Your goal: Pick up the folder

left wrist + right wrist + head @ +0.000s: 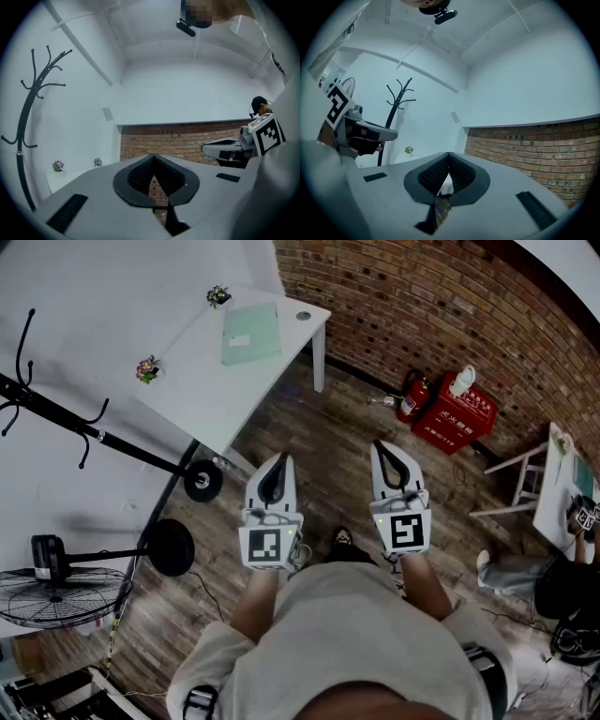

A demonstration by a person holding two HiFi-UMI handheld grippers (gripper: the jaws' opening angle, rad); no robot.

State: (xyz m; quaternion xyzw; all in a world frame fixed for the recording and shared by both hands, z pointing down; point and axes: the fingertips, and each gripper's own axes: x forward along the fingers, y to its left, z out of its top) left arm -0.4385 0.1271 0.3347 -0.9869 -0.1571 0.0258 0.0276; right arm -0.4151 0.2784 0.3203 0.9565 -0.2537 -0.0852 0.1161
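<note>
phase: approach, judged | folder (251,332): flat at tabletop's (202,385) far end, untouched | left gripper (277,470), right gripper (389,457): fingers together, empty, level, well short of tabletop, likely closed for carrying

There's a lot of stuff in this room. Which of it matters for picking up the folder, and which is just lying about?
For the job:
- green folder
- white table it lies on
- left gripper and right gripper, jaws shut, both empty

Just lying about:
- flower pot, second flower pot
- coat rack
- fan
- fire extinguisher
- red box
</note>
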